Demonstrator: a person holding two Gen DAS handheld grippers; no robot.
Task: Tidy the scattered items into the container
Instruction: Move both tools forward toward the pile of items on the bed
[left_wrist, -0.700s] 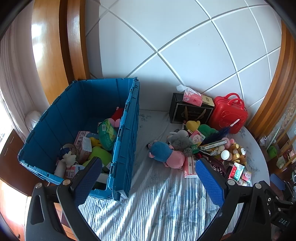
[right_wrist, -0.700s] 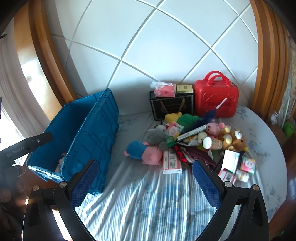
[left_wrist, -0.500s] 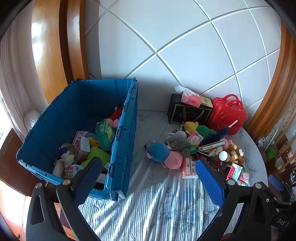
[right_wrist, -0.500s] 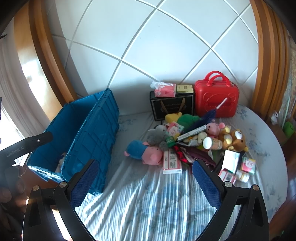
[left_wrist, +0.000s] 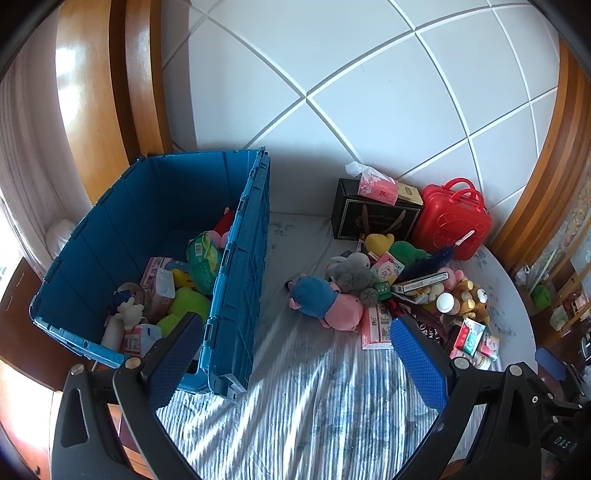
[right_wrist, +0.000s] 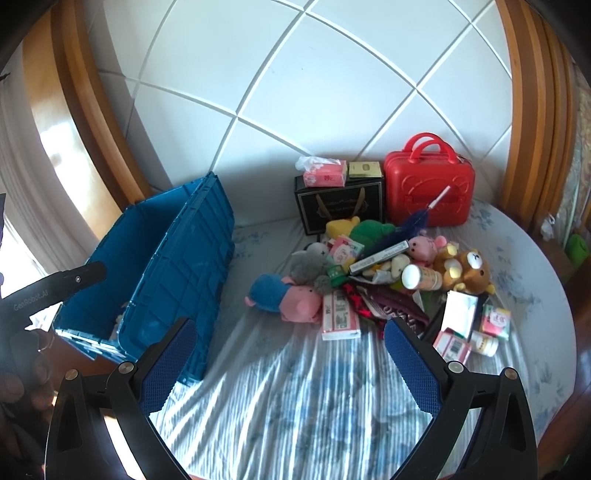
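A blue crate (left_wrist: 236, 258) (right_wrist: 177, 266) stands on the bed at the left, holding several toys and boxes. To its right lies a heap of scattered items: a blue-and-pink plush pig (left_wrist: 325, 301) (right_wrist: 284, 295), a grey plush (left_wrist: 352, 273), a brown bear (right_wrist: 469, 269), a pink box (right_wrist: 338, 314), a bottle (right_wrist: 421, 277). My left gripper (left_wrist: 295, 350) hangs open above the striped sheet beside the crate's near corner. My right gripper (right_wrist: 288, 354) is open too, over the sheet in front of the heap. Neither holds anything.
A red case (right_wrist: 428, 192) and a black gift bag (right_wrist: 340, 206) with a tissue pack (right_wrist: 323, 175) on top stand against the white padded headboard. Small boxes and a jar (right_wrist: 484, 341) lie at the right. A hand grips the left tool (right_wrist: 22, 354).
The left wrist view has shifted slightly, the crate and heap sitting a little lower and further left in frame. The right wrist view is unchanged.
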